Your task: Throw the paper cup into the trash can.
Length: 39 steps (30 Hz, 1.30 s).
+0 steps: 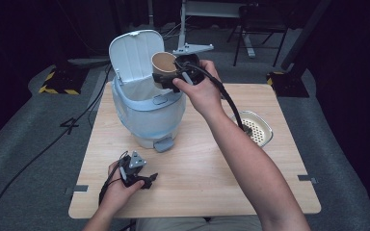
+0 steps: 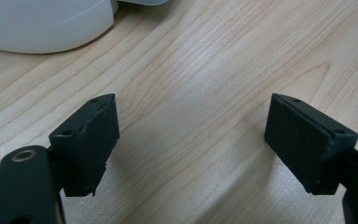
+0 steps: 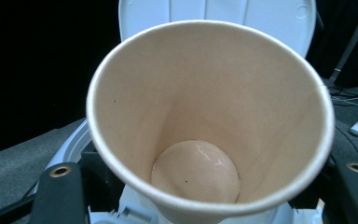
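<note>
Over the open bin (image 1: 147,103) at the table's (image 1: 212,183) far-left part, the right gripper (image 1: 176,77) held a paper cup (image 1: 164,62); dropping it seemed next, needing wider jaws. The left gripper (image 1: 147,180) rested near the front edge, jaws apart and empty.

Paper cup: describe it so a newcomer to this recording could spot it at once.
Start at the white bin on the wooden table, its lid swung up. Just right of that lid, the right gripper holds the paper cup above the bin's opening. It is tan, empty and the sole brown cup here.
</note>
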Motion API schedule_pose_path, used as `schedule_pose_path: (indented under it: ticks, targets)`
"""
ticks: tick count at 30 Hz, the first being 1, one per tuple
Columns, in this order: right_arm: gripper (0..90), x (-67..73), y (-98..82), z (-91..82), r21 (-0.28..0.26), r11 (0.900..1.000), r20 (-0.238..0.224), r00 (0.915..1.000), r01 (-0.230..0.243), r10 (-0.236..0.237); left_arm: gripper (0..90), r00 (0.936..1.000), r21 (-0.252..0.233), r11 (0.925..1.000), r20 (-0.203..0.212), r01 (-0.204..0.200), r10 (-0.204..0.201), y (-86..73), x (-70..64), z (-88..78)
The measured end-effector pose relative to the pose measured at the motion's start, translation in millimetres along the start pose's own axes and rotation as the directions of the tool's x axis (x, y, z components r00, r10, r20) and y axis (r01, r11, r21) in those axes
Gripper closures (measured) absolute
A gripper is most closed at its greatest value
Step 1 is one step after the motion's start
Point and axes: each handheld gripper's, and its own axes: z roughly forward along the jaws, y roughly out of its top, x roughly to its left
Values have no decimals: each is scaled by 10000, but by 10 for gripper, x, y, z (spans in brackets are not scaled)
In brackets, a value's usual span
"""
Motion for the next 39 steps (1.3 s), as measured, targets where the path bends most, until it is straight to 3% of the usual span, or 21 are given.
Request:
schedule_pose_path:
  ticks: [11, 14, 15, 16, 17, 18, 19, 22, 24, 33, 37, 38, 39]
  targets:
    - [289, 79, -15, 274, 354, 9988, 190, 9992, 347, -353, 184, 10000, 25, 10000, 5, -3, 3, 1, 1, -2]
    - [283, 71, -17, 334, 604, 9979, 274, 9993, 232, -249, 185, 10000, 21, 10000, 3, -3, 3, 1, 0, -1]
    - [271, 68, -24, 347, 737, 9970, 191, 9995, 229, -243, 184, 10000, 24, 10000, 4, -3, 3, 1, 0, -2]
    - [206, 62, -42, 370, 975, 9948, -136, 9995, 306, -295, 184, 10000, 23, 10000, 8, 0, 0, 1, 0, -1]
    - [206, 62, -42, 370, 975, 9948, -136, 9995, 306, -295, 184, 10000, 23, 10000, 8, 0, 0, 1, 0, -1]
    - [128, 67, -58, 390, 821, 9954, -304, 9984, 492, -468, 184, 10000, 22, 10000, 8, 0, 0, 1, 1, -1]
    - [172, 69, -55, 387, 654, 9973, -290, 9990, 345, -326, 184, 10000, 21, 10000, 8, 1, -1, 1, 1, -1]
    - [140, 70, -44, 367, 482, 9988, -158, 9999, 65, -57, 184, 10000, 18, 10000, 6, 2, -2, 1, 0, -1]
    - [146, 59, -25, 281, 406, 9985, -169, 9992, 367, -360, 184, 10000, 20, 10000, 9, 6, -6, 1, 0, -1]
    - [156, -18, -5, -79, 170, 9980, -282, 9977, 617, -612, 207, 10000, -72, 10000, -2, 34, -34, -8, 11, -7]
    - [158, -85, -44, -370, 210, 9967, -140, 9969, 779, -776, 213, 9999, -53, 9999, 80, -95, 96, -19, 32, -23]
    - [158, -85, -44, -370, 210, 9967, -140, 9969, 779, -776, 213, 9998, -38, 9998, 37, -170, 171, -19, 39, -28]
    - [158, -106, -70, -504, 413, 9946, -116, 9955, 949, -945, 214, 9999, -82, 9999, 116, -89, 90, -24, 36, -24]
